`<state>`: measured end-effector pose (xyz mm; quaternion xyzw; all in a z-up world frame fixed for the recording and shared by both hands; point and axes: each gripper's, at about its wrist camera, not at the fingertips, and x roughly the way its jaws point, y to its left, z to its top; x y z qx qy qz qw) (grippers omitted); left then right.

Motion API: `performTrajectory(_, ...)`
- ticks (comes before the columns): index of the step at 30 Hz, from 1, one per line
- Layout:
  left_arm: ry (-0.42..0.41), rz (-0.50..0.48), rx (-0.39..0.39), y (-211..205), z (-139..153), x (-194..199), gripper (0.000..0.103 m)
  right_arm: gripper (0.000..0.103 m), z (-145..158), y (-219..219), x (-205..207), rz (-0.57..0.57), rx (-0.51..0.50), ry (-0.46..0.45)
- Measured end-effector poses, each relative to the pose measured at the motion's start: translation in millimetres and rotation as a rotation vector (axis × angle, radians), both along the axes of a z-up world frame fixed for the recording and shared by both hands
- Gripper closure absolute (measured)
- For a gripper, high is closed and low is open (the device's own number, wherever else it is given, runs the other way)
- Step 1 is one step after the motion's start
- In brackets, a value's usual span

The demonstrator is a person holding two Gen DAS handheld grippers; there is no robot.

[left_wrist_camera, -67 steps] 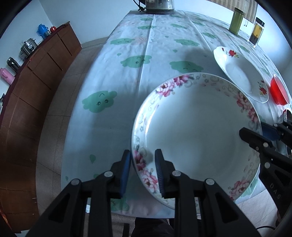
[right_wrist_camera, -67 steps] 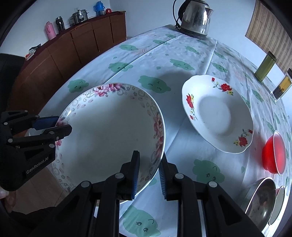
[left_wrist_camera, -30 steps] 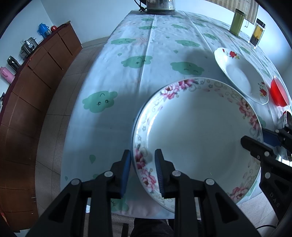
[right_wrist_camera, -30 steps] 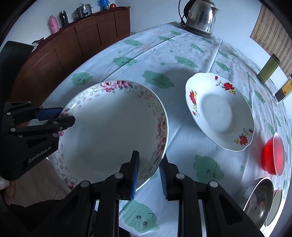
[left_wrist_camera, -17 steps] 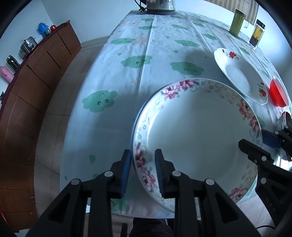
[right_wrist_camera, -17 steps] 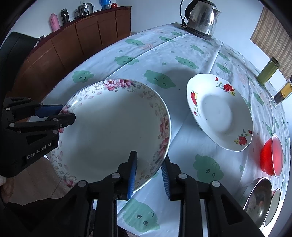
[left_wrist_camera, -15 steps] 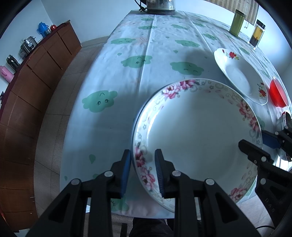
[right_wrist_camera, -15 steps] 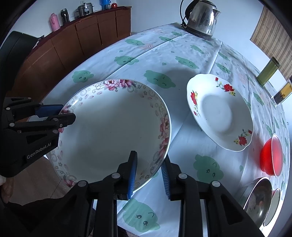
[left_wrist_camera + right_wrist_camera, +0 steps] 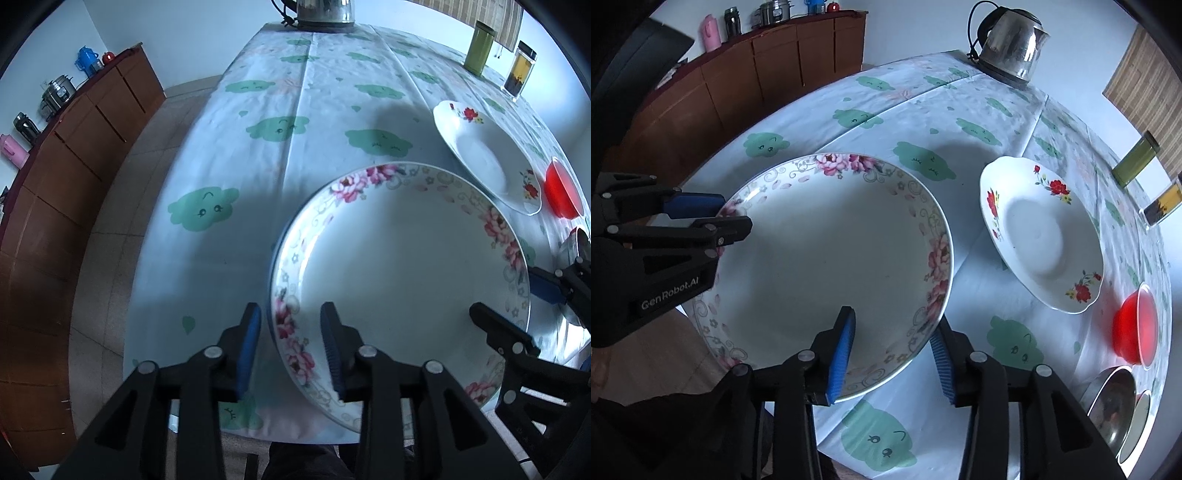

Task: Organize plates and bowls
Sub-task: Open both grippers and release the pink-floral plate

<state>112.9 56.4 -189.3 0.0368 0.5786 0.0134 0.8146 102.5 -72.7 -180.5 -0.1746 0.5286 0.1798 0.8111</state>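
A large white plate with pink flowers on its rim (image 9: pixel 399 266) (image 9: pixel 827 258) lies on the cloud-print tablecloth (image 9: pixel 295 140) at the table's near corner. My left gripper (image 9: pixel 291 325) straddles its left rim. The jaws are opening and the blue pads (image 9: pixel 251 332) stand clear of the rim. My right gripper (image 9: pixel 894 328) straddles the right rim; its jaws are also opening, with gaps on both sides. Each gripper shows in the other's view: left gripper (image 9: pixel 701 218), right gripper (image 9: pixel 517 302). A smaller white plate with red flowers (image 9: pixel 1038 232) (image 9: pixel 484 158) lies to the right.
A red bowl (image 9: pixel 1134 328) and steel bowls (image 9: pixel 1112 402) sit at the right edge. A steel kettle (image 9: pixel 1012 48) stands at the far end, with a green tin (image 9: pixel 480 48) and a glass jar (image 9: pixel 521 70). A wooden sideboard (image 9: pixel 74 166) runs along the left wall.
Both pairs of jaws have spread apart and let go of the large plate's rim. The plate sank slightly and now lies still; neither hand has shifted much.
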Motion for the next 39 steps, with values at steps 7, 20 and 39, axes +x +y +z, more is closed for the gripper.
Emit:
performTrajectory(7,-0.002,0.001,0.002,2.3,1.3,0.3,0.052,0.057,1.5,-5.5,5.2,-0.043,0.062,0.027)
performTrajectory(20,-0.004,0.015,0.005,6.2,4.2,0.0,0.04,0.056,12.4,-12.4,6.2,-0.086,0.109,0.003)
performTrajectory(39,-0.018,-0.005,0.009,0.4,13.7,-3.9,0.028,0.039,18.7,-13.3,4.6,-0.082,0.118,-0.016)
